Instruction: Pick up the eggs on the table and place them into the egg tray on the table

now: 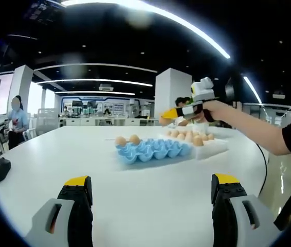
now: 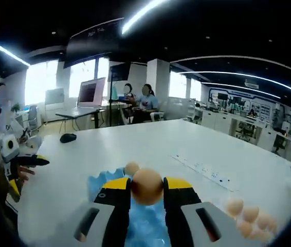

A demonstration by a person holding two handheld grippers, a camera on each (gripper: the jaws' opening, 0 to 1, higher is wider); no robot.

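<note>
In the right gripper view my right gripper (image 2: 146, 188) is shut on a brown egg (image 2: 146, 185), held just above the blue egg tray (image 2: 144, 224). One more egg (image 2: 131, 168) sits at the tray's far side. The left gripper view shows that blue tray (image 1: 155, 150) mid-table with two eggs (image 1: 127, 140) at its left end. Behind it, several loose eggs (image 1: 192, 137) lie on a white tray (image 1: 212, 148), and a hand holds the right gripper (image 1: 172, 113) above them. My left gripper (image 1: 151, 188) stands open and low over bare table, well short of the tray.
A black mouse (image 1: 0, 169) lies near the table's left edge, also seen as the mouse (image 2: 68, 138). A white strip (image 2: 202, 169) lies on the tabletop beyond the tray. People sit at desks in the background. The white table (image 1: 135, 180) is bare in front of the left gripper.
</note>
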